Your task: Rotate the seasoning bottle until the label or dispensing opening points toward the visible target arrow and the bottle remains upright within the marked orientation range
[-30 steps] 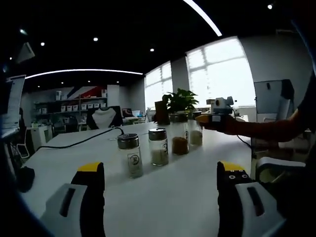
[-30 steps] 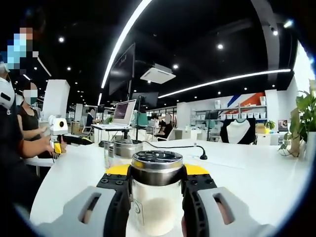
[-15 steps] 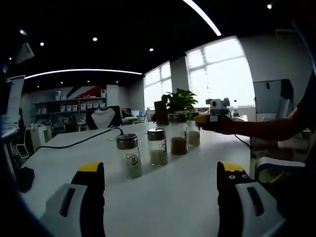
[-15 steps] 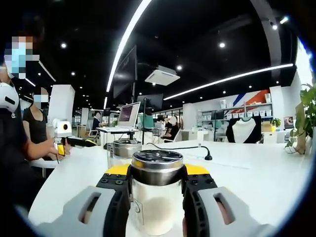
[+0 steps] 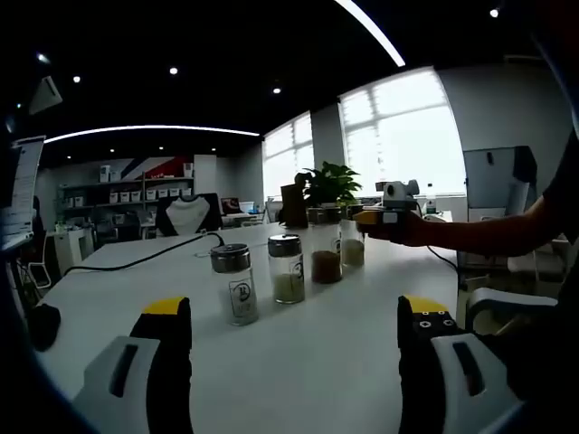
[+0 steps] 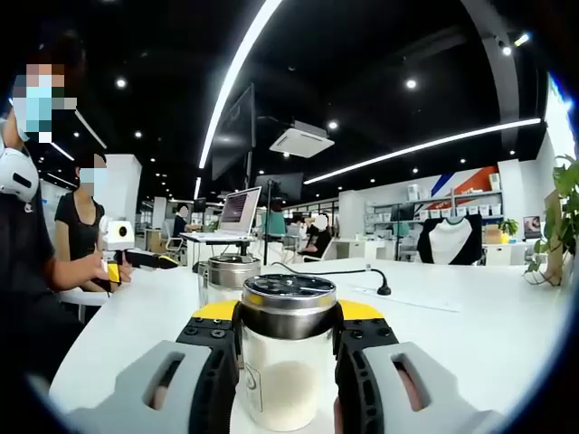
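We grip the upright seasoning bottle (image 6: 288, 362) in the right gripper (image 6: 288, 357) on the table (image 6: 470, 334), the left gripper (image 5: 294, 362) is open, and we judge the turn comes next.

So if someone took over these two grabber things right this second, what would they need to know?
Right gripper: shut on a seasoning bottle with pale contents and a metal cap, standing upright on the white table.
Left gripper: open, holding nothing, pointing at the row of four bottles from a distance.
In the left gripper view, the right gripper clasps the far bottle of that row; the nearest bottle shows its label.
Done: bottle gripped.
Left: I can't spot a target arrow, so find it, turn the bottle to face it, keep it upright, release.
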Demonstrator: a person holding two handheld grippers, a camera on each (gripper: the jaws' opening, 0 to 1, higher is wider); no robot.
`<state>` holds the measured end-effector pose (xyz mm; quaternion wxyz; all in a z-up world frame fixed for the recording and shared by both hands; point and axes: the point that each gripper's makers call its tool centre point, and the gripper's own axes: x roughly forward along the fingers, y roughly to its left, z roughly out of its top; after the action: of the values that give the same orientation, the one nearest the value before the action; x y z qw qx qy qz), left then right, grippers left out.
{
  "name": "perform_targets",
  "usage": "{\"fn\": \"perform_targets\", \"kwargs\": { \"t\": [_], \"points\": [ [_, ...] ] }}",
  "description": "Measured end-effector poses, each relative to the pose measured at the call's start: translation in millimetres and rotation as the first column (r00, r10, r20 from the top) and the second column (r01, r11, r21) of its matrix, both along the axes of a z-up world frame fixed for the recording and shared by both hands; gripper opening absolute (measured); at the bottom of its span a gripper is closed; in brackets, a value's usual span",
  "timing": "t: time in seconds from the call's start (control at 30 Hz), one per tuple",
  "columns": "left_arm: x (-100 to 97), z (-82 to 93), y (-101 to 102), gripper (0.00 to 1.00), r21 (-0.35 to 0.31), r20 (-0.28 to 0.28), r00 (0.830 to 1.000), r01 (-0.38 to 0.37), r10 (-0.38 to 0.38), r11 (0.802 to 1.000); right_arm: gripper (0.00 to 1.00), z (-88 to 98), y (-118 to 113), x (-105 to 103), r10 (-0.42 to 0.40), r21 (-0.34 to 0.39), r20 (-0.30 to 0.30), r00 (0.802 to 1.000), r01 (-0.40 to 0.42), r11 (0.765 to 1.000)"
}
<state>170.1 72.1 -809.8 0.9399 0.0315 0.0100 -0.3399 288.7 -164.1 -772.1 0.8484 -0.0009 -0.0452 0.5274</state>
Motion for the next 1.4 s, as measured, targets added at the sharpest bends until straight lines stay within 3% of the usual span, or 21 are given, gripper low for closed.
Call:
{"fn": "perform_targets", "kwargs": {
  "t": [0.47,0.97,1.07,1.2,1.3,1.4],
  "points": [
    [0.2,1.6,0.5,1.00,-0.004,0.004,1.000,-0.001,0.001,1.000,0.38,-1.6,0.5,-0.7,0.032,-0.018,-0.015,0.999,-0.032,0.999],
    [0.9,-0.6,1.8,1.00,0.002,0.004,1.000,-0.005,0.005,1.000,0.38,-7.9,-2.2,-1.5,0.017,0.009,-0.034,0.999,-0.017,1.000],
    [1.4,-0.8,2.4,1.00,0.000,0.003,1.000,-0.007,0.007,1.000,0.44,-15.1,-5.9,-0.2,-0.010,-0.012,-0.046,0.999,0.009,1.000],
    [3.0,-0.9,4.1,1.00,-0.002,0.003,1.000,-0.015,0.015,1.000,0.48,-7.9,-10.0,-7.1,-0.030,0.007,-0.039,0.999,0.030,1.000],
    [3.0,-2.3,2.9,1.00,0.000,-0.003,1.000,-0.015,0.015,1.000,0.59,-3.0,-8.1,-13.0,-0.046,0.009,-0.055,0.997,0.046,0.999],
    [2.9,-4.8,0.9,1.00,0.006,-0.010,1.000,-0.014,0.014,1.000,0.60,-3.5,-7.1,-14.7,-0.104,-0.037,-0.052,0.993,0.102,0.994]
  ]
}}
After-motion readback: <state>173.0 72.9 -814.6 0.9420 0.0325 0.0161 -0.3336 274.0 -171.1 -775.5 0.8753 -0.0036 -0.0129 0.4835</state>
